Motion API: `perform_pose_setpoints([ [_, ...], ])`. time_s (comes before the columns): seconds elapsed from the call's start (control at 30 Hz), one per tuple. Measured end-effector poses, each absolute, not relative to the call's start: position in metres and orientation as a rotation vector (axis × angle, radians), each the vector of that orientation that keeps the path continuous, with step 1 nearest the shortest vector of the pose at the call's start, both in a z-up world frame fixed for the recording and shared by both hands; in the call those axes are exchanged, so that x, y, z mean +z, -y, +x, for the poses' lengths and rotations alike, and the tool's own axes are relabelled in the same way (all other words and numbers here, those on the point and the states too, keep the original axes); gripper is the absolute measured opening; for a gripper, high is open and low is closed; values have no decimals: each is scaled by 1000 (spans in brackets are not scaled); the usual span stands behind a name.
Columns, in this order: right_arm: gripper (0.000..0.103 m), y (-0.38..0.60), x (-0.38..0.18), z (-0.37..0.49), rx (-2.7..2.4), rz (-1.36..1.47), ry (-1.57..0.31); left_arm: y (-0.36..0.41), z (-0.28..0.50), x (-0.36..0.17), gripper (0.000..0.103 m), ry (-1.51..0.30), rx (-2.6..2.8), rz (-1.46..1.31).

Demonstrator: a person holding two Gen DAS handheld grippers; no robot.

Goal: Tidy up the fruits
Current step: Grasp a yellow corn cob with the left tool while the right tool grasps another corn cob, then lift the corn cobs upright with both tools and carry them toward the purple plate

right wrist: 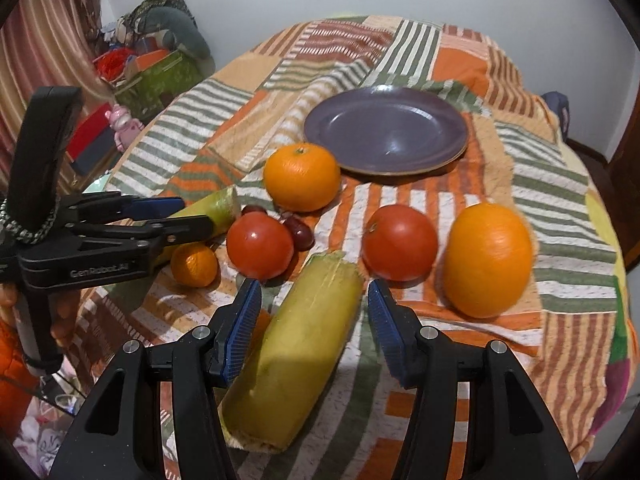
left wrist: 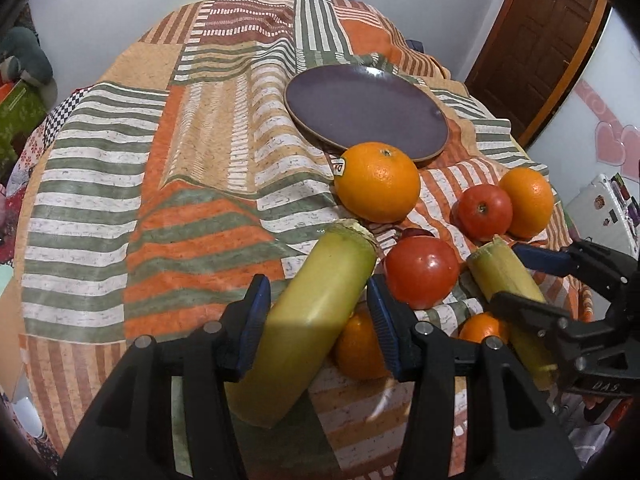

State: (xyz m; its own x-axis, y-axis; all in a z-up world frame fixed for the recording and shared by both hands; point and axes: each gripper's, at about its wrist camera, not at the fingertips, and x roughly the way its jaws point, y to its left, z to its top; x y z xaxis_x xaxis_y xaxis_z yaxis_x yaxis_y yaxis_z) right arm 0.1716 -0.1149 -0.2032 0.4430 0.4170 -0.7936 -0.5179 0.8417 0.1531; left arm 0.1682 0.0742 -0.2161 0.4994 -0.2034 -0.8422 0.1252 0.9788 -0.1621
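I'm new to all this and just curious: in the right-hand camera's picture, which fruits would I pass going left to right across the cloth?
Small orange → tomato → dark grapes → second tomato → big orange. I left out the sticker orange and the yellow-green stalk pieces, since they overlap others in the order.

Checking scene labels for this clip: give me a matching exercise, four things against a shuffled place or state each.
1. round purple ceramic plate
2. yellow-green cylindrical stalk piece
3. small dark red fruits
4. large round orange nearest the plate

A. bears a sticker
B. between the open fingers of the right gripper
C. nothing on it
D. beside a red tomato

Pairs: 1-C; 2-B; 3-D; 4-A
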Motion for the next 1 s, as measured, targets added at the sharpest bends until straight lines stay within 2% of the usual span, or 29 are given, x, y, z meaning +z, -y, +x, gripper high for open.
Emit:
perform_pose_setpoints([
  [0.3, 52, 117, -212, 183, 621, -67, -995, -72, 185, -227, 55, -1049, -212, -101],
  [0.37, 48, 119, -212, 185, 629, -48, -995, -72, 187, -228, 52, -1045, -206, -104],
  [0.53, 46, 118, -210, 181, 640, -47, -979, -74, 184, -221, 45, -1014, -182, -80],
  [0.8, 41, 125, -193, 179, 632, -17, -921, -90, 157, -182, 41, -926, -145, -119],
  [1.0, 39, 136, -169, 172, 589, -13, -802, -95, 132, -158, 39, -856, -105, -94],
])
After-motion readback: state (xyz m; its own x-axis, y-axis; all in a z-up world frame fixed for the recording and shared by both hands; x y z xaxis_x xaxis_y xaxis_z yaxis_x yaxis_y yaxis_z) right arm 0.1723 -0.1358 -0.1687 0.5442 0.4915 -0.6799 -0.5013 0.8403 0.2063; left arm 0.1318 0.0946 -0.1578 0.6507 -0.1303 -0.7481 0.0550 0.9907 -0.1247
